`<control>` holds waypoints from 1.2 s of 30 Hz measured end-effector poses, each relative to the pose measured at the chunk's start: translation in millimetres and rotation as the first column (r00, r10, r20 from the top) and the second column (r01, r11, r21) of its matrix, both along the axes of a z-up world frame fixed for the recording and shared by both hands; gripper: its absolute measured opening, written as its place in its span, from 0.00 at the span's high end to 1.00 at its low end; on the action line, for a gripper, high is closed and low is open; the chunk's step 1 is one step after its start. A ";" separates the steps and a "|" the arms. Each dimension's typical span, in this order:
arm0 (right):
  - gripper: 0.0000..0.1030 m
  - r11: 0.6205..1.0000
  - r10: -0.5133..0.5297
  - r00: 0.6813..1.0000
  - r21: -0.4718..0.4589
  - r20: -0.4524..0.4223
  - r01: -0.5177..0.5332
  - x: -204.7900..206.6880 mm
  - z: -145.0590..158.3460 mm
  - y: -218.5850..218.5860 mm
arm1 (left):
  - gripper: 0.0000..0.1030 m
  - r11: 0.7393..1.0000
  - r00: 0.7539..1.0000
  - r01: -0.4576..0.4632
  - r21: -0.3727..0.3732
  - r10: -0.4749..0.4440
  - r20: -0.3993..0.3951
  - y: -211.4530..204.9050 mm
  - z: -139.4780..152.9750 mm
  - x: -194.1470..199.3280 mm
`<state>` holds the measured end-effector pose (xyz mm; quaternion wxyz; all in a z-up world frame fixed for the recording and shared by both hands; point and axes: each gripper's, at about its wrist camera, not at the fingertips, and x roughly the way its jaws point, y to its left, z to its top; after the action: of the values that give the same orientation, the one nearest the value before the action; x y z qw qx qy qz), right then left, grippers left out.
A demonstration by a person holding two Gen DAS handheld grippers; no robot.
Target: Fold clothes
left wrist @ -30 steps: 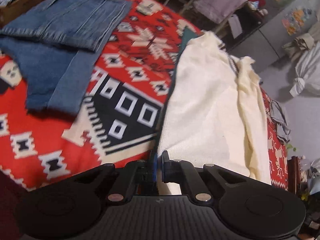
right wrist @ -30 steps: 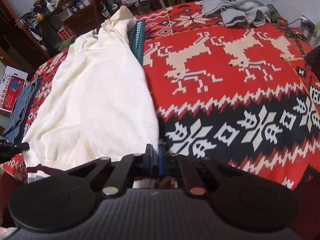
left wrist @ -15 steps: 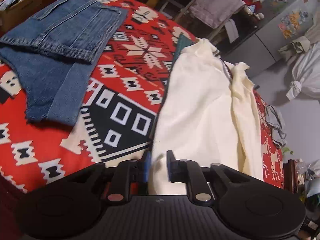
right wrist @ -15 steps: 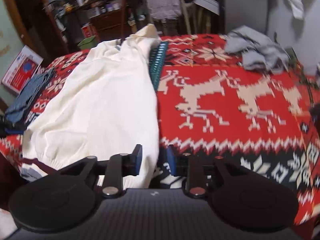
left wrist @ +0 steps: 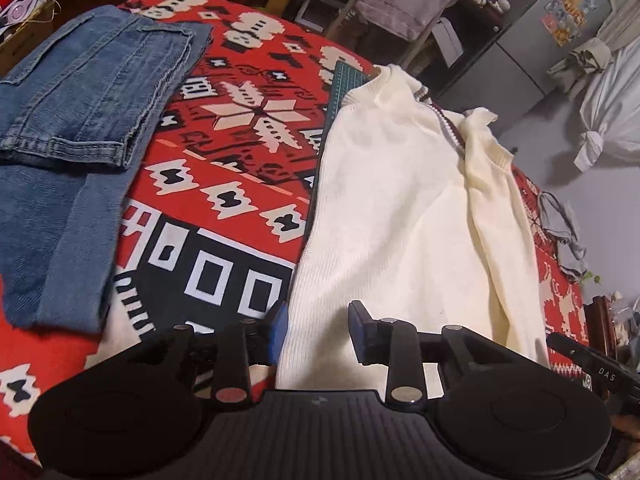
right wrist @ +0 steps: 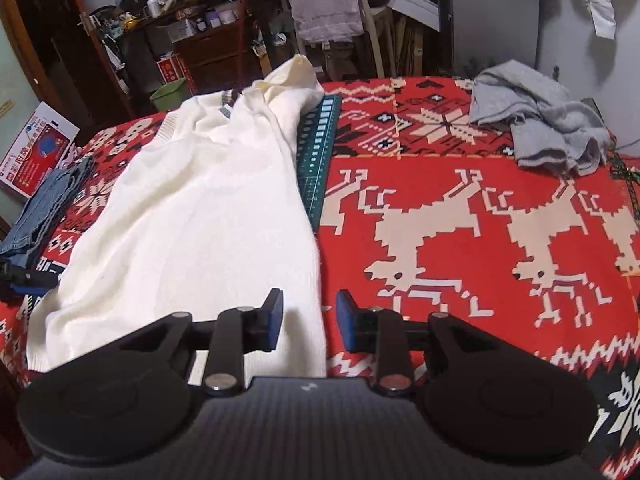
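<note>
Lying lengthwise on the red patterned blanket that covers the worktop, the cream sweater is folded into a long narrow shape, its collar at the far end and its hem at the near edge. One sleeve rests along the top of the body on the right side in the left wrist view. A green cutting mat lies beneath the sweater, and a strip of it shows along the sweater's right edge in the right wrist view.

Left claw: fingers spread apart, gripping nothing, poised at the near left corner of the sweater's hem; the left blue pad sits just beside the sweater's left edge, the right one over the knit. Whether the pads touch the fabric cannot be told.

Right claw: fingers likewise parted and empty, placed at the near right corner of the hem, the left finger over the knit and the right finger over the blanket.

Folded blue jeans lie on the blanket to the left of the sweater, well apart from it. A crumpled grey garment rests at the far right of the blanket. Beyond the worktop stand a chair draped with a pale towel, cluttered dark shelves, a grey refrigerator, and a red and white box at the left.
</note>
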<state>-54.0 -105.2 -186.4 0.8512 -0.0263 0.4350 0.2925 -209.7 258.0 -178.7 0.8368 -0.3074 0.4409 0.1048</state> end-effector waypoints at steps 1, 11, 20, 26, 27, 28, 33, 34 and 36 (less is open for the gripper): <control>0.69 1.000 -0.003 1.000 0.000 -0.006 0.003 0.5 -2.1 1.1 | 0.69 1.000 1.000 -0.002 -0.004 0.002 0.000 0.7 -1.4 1.3; 0.88 1.000 -0.028 0.999 0.000 -0.036 0.028 1.2 -8.6 6.3 | 0.69 0.990 0.996 -0.064 -0.125 0.071 0.051 21.1 -6.9 2.1; 0.80 0.999 -0.037 0.999 -0.005 -0.026 0.037 7.3 -7.7 14.3 | 0.70 0.999 0.997 -0.029 -0.046 0.033 0.076 23.7 -8.5 25.7; 0.96 0.998 -0.043 0.999 -0.043 -0.010 0.043 7.7 -6.9 22.5 | 0.94 0.998 0.999 -0.020 0.053 0.018 0.044 16.4 -9.1 37.7; 0.96 0.998 -0.047 0.999 -0.044 -0.007 0.047 6.9 -5.8 21.7 | 0.94 0.998 0.999 -0.020 0.061 0.018 0.042 16.2 -8.4 37.2; 0.96 0.998 -0.050 0.999 -0.046 -0.003 0.050 5.7 -4.3 20.0 | 0.95 0.998 0.999 -0.020 0.060 0.017 0.048 16.6 -7.5 35.7; 0.97 0.996 -0.079 0.997 -0.046 0.000 0.079 0.3 3.1 6.8 | 0.96 0.996 0.997 -0.024 0.091 0.016 0.079 16.5 5.8 23.9; 0.97 0.995 -0.089 0.996 -0.045 -0.004 0.089 -1.0 4.0 2.9 | 0.97 0.996 0.996 -0.027 0.090 0.019 0.086 17.1 8.4 20.9; 0.97 0.993 -0.112 0.994 -0.043 -0.014 0.112 -4.5 5.0 -6.1 | 0.98 0.995 0.995 -0.030 0.096 0.021 0.093 17.5 13.0 13.9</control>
<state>-58.5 -111.2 -181.4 0.8620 -0.0177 0.4487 0.2352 -195.8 275.5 -165.7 0.8687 -0.2764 0.3924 0.1223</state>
